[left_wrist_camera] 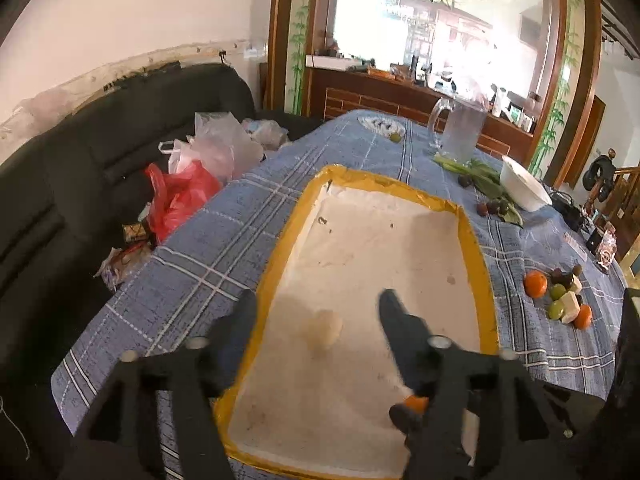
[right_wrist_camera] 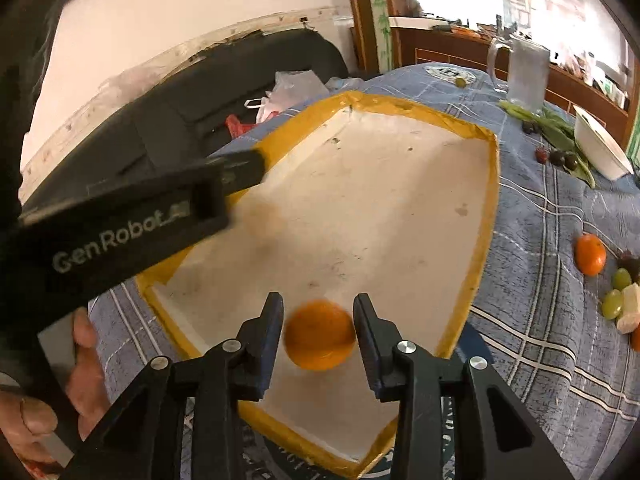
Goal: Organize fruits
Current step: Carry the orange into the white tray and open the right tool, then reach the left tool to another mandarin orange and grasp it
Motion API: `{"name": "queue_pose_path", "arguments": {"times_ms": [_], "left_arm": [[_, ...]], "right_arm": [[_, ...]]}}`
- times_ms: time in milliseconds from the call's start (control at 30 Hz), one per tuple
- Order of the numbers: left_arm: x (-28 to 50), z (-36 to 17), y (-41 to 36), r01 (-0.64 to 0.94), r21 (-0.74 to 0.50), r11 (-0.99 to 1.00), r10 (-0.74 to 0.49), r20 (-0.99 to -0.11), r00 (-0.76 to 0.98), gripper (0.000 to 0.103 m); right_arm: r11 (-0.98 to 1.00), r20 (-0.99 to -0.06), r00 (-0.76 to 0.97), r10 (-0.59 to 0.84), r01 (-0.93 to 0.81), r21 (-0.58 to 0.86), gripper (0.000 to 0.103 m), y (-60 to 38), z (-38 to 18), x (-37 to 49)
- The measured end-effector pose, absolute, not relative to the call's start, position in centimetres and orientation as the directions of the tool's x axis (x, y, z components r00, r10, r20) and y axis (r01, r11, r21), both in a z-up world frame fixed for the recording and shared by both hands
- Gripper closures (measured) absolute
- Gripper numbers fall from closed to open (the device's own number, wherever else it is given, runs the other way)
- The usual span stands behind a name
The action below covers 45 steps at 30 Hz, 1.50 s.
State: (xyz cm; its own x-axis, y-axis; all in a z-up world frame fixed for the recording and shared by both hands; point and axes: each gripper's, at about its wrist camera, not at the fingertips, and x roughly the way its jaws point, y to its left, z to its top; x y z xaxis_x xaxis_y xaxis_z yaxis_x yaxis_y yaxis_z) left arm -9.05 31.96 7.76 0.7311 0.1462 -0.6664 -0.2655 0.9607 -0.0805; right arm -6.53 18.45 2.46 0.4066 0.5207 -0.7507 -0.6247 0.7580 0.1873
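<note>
Oranges are the point here: one orange [right_wrist_camera: 320, 334] sits between the fingers of the right gripper [right_wrist_camera: 318, 320], low over the near end of the tray [right_wrist_camera: 486, 208]. It looks blurred, and a thin gap shows on each side, so the jaws seem narrowly apart and not pressing it. If it is loose, it may roll on the smooth tray floor or hit the yellow rim. A pale round fruit [left_wrist_camera: 326, 328] lies under the left gripper [left_wrist_camera: 316, 308], whose jaws stand wide and hold nothing; the two fruits could bump. Both grippers work close together over the tray, so they may also knock each other.

More fruit [left_wrist_camera: 558, 298], oranges and green grapes, waits on the table [left_wrist_camera: 208, 248] to the right, near its edge. The blue checked cloth is soft and wrinkled. Farther off stand a glass jug [left_wrist_camera: 464, 128], a white bowl [left_wrist_camera: 524, 186] and plastic bags [left_wrist_camera: 200, 168], with a dark sofa [left_wrist_camera: 80, 168] behind.
</note>
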Motion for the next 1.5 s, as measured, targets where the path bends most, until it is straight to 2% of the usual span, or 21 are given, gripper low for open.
{"name": "queue_pose_path", "arguments": {"times_ms": [133,233,333,433,467,500,567,600,767,867,933,1100,1233,1300,1400,1500], "left_arm": [[-9.6,8.5,32.1,-0.261,-0.110,0.959,0.126,-0.658,0.742,0.029],[-10.0,9.0,32.4,-0.267,-0.153,0.951,0.107,-0.649,0.753,0.027],[-10.4,9.4,32.3,-0.264,-0.183,0.947,0.090,-0.639,0.764,0.027],[-10.8,9.7,31.9,-0.259,-0.184,0.948,0.086,-0.636,0.767,0.027],[-10.9,9.8,31.8,-0.256,-0.183,0.949,0.084,-0.636,0.767,0.027],[-11.1,10.0,31.6,-0.252,-0.185,0.950,0.081,-0.634,0.769,0.026],[-11.3,10.3,31.5,-0.247,-0.192,0.950,0.074,-0.630,0.773,0.023],[-11.4,10.4,31.5,-0.246,-0.198,0.949,0.070,-0.628,0.775,0.020],[-11.4,10.7,30.9,-0.232,-0.222,0.947,0.050,-0.612,0.789,0.017],[-11.5,10.9,30.0,-0.237,-0.201,0.950,0.074,-0.596,0.800,0.005],[-11.8,11.3,29.0,-0.217,-0.201,0.955,0.066,-0.571,0.818,0.000],[-11.7,12.2,25.4,-0.136,-0.117,0.984,0.048,-0.559,0.828,0.000],[-11.0,12.0,21.7,-0.051,-0.039,0.998,0.019,-0.582,0.813,0.000],[-10.4,11.9,20.1,-0.011,-0.031,0.999,-0.010,-0.589,0.808,0.000],[-9.1,11.5,17.7,0.064,-0.085,0.994,-0.102,-0.596,0.797,0.000],[-8.0,10.8,15.5,0.087,-0.112,0.990,-0.138,-0.599,0.789,0.000]], "right_arm": [[0.770,-0.696,0.471,0.542,-0.611,0.186,0.062,16.7,4.5,-7.9],[0.840,-0.655,0.590,0.473,-0.527,0.132,0.062,14.7,5.8,-8.1],[0.892,-0.695,0.621,0.363,-0.447,0.066,0.062,13.9,4.9,-7.1],[0.900,-0.750,0.562,0.349,-0.424,0.101,0.062,13.7,3.1,-5.8],[0.903,-0.772,0.536,0.342,-0.414,0.112,0.064,13.7,2.3,-5.3],[0.901,-0.778,0.521,0.352,-0.414,0.130,0.075,13.6,1.9,-5.4],[0.891,-0.790,0.482,0.380,-0.421,0.172,0.086,13.5,1.2,-5.5],[0.892,-0.789,0.484,0.378,-0.418,0.171,0.086,13.5,1.1,-5.6],[0.890,-0.791,0.490,0.367,-0.431,0.147,0.085,14.0,1.3,-7.2],[0.877,-0.788,0.475,0.392,-0.452,0.164,0.080,14.1,1.4,-7.9],[0.858,-0.774,0.443,0.451,-0.453,0.241,0.079,13.1,1.6,-7.9],[0.853,-0.725,0.484,0.491,-0.436,0.287,0.077,9.7,3.4,-8.0],[0.884,-0.702,0.552,0.449,-0.389,0.260,0.073,5.1,4.5,-8.2],[0.908,-0.703,0.582,0.408,-0.339,0.247,0.065,2.2,4.7,-8.0],[0.935,-0.732,0.586,0.347,-0.273,0.225,0.065,-1.2,4.8,-6.8],[0.960,-0.719,0.637,0.279,-0.210,0.187,0.065,-4.6,6.1,-6.3]]}}
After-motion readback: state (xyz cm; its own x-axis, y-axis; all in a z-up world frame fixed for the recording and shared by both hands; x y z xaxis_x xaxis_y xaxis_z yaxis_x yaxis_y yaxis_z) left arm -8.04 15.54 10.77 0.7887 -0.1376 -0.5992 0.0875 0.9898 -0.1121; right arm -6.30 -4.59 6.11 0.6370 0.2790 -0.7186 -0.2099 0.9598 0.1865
